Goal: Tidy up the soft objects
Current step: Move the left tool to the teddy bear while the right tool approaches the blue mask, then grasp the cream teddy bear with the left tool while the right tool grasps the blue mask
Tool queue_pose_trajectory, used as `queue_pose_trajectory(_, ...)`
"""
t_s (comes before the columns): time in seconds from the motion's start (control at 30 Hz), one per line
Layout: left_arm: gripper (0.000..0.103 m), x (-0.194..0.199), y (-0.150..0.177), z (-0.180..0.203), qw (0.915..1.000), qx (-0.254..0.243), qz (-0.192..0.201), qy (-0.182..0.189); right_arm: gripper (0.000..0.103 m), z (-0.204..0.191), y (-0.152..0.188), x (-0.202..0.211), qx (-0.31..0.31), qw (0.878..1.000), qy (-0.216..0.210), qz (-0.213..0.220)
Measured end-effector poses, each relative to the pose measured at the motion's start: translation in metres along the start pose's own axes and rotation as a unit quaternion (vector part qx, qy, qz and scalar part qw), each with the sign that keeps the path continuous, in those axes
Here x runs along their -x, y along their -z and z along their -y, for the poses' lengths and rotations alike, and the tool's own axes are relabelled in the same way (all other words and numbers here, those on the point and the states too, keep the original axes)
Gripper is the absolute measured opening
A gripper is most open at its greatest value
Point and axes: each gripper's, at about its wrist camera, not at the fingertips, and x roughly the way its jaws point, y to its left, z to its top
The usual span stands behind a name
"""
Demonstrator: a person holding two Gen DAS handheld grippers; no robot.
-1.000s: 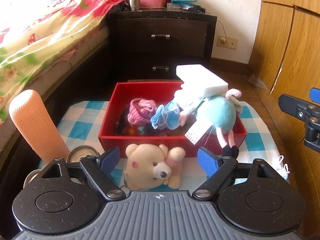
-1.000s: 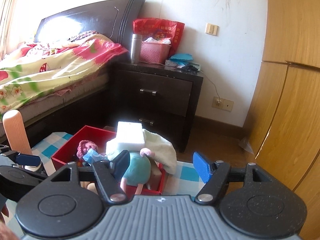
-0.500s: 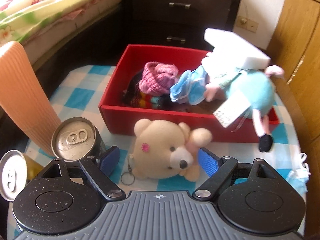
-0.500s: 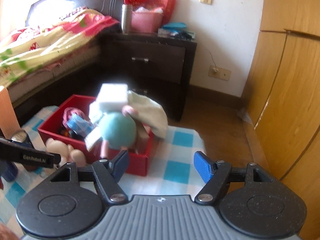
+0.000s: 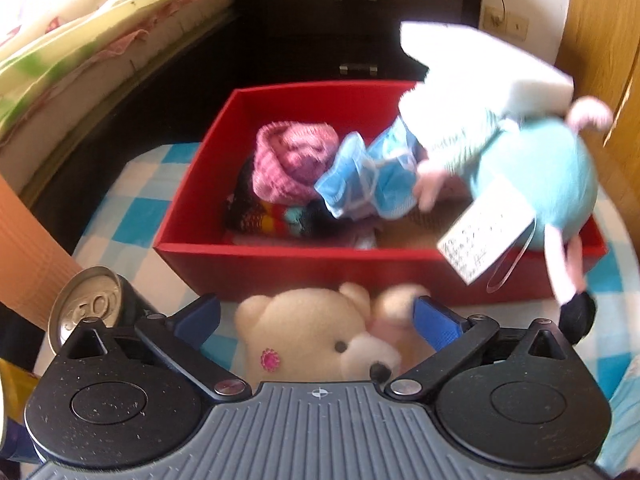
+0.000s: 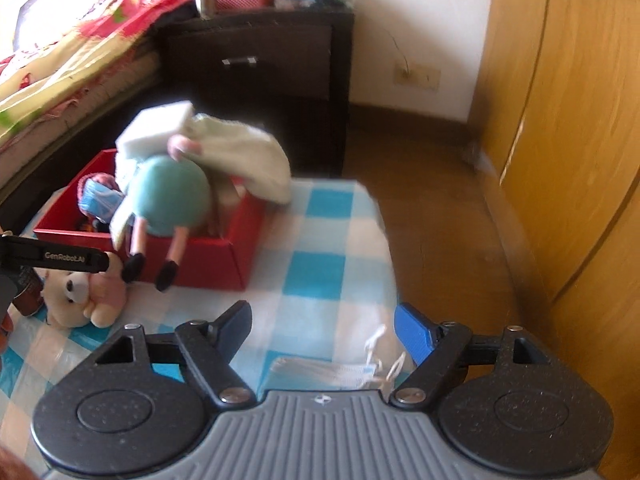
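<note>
A cream teddy bear point(image 5: 316, 340) lies on the checked cloth in front of the red box point(image 5: 280, 258). My left gripper point(image 5: 318, 314) is open with its fingers on either side of the bear's head, not touching. The box holds a pink knit hat point(image 5: 296, 160), a blue face mask point(image 5: 368, 176), a teal plush doll point(image 5: 536, 176) hanging over the rim, and a white sponge point(image 5: 484, 68). My right gripper point(image 6: 322, 322) is open above a face mask point(image 6: 324, 372) on the cloth. The bear point(image 6: 80, 296) and the box point(image 6: 192, 252) also show in the right wrist view.
A drink can point(image 5: 90, 306) stands left of the bear, beside an orange ribbed cylinder point(image 5: 28, 248). A bed point(image 5: 80, 32) lies at the left, a dark nightstand point(image 6: 260, 60) behind the box, wooden cupboard doors point(image 6: 560, 140) at the right.
My left gripper has moved down and forward until its open fingers flank the bear. My right gripper has tilted down toward the face mask on the cloth.
</note>
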Motion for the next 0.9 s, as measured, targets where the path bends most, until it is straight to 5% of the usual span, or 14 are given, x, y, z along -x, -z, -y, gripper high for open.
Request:
queue_pose_trajectory(0.23,0.088,-0.007,0.015,0.004,0.9973,0.003,-0.049,0.055,0.057,-0.005,0.013,-0.027,0.0,0.998,-0.006,-0.057)
queue_pose_trajectory(0.47,0.075,-0.001,0.026,0.004,0.9973,-0.002,-0.041,0.062,0.057,-0.004,0.024,-0.044,-0.005,0.996,-0.007,-0.089)
queue_pose_trajectory(0.8,0.071,0.024,0.043,0.019,0.9954,-0.035,-0.043,0.079,0.057,-0.014,0.037,-0.058,0.011,0.994,0.012,-0.107)
queue_pose_trajectory(0.9,0.071,0.028,0.046,0.02,0.9944,-0.038,-0.047,0.087,0.046,-0.017,0.04,-0.053,0.012,0.994,0.011,-0.105)
